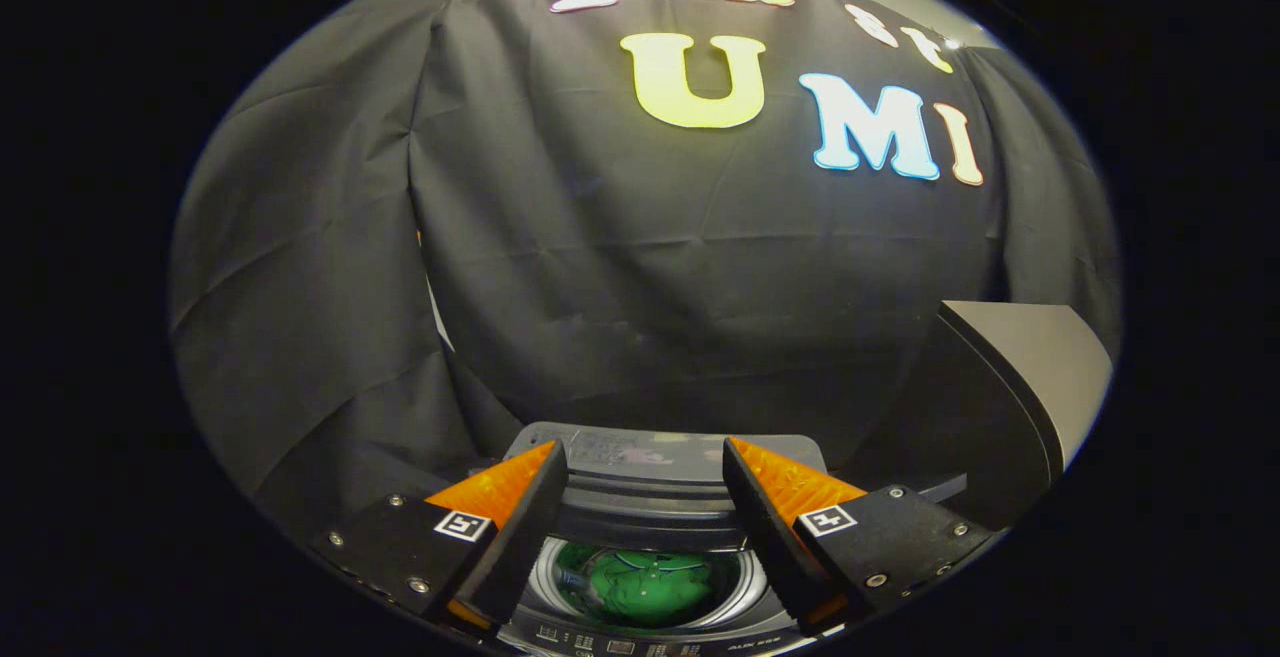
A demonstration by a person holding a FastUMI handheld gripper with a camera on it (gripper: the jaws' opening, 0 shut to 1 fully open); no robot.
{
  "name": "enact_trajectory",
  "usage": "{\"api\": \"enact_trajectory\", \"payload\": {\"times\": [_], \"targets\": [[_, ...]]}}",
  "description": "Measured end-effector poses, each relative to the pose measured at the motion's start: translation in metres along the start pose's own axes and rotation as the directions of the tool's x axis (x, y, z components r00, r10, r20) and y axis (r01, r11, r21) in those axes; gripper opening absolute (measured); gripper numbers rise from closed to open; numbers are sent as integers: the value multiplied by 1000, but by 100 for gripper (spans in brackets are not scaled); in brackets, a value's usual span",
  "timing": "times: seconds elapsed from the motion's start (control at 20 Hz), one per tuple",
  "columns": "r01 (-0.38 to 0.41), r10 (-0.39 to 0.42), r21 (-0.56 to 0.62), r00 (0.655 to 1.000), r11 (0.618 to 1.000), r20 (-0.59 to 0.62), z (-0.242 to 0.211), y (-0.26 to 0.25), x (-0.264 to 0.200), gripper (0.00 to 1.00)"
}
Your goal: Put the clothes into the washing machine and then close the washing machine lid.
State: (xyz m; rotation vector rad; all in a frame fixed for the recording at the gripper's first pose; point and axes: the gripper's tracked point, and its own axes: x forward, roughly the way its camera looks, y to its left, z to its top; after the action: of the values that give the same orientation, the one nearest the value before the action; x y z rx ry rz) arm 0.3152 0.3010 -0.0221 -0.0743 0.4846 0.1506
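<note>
Green clothes (648,587) in washing machine (660,497), between open claw (645,467) fingers

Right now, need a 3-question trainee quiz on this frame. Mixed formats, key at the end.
1. True or false: the gripper is shut on the green garment.
2. Where is the green garment? A) draped over the lid B) inside the drum C) on the booth's wall
3. Fill in: the washing machine lid is ____.

Key: 1 false, its fingers are open with nothing between them; 2 B; 3 open, standing up behind the drum.
</note>
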Motion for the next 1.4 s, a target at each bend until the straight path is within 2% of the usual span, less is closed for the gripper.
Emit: {"api": "enact_trajectory", "payload": {"times": [0.4, 0.65, 0.85, 1.0, 1.2, 1.4], "targets": [[-12, 11, -6, 999, 1000, -42, -48, 4, -12, 96], [-33, 33, -1, 999, 999, -40, -59, 8, -23, 96], [-64, 63, 18, 997, 998, 32, -49, 8, -50, 96], [-99, 97, 11, 990, 995, 105, -34, 6, -87, 96], [-105, 103, 0, 971, 994, 217, -10, -22, -131, 95], [-120, 116, -3, 959, 993, 260, -2, -52, -171, 96]]}}
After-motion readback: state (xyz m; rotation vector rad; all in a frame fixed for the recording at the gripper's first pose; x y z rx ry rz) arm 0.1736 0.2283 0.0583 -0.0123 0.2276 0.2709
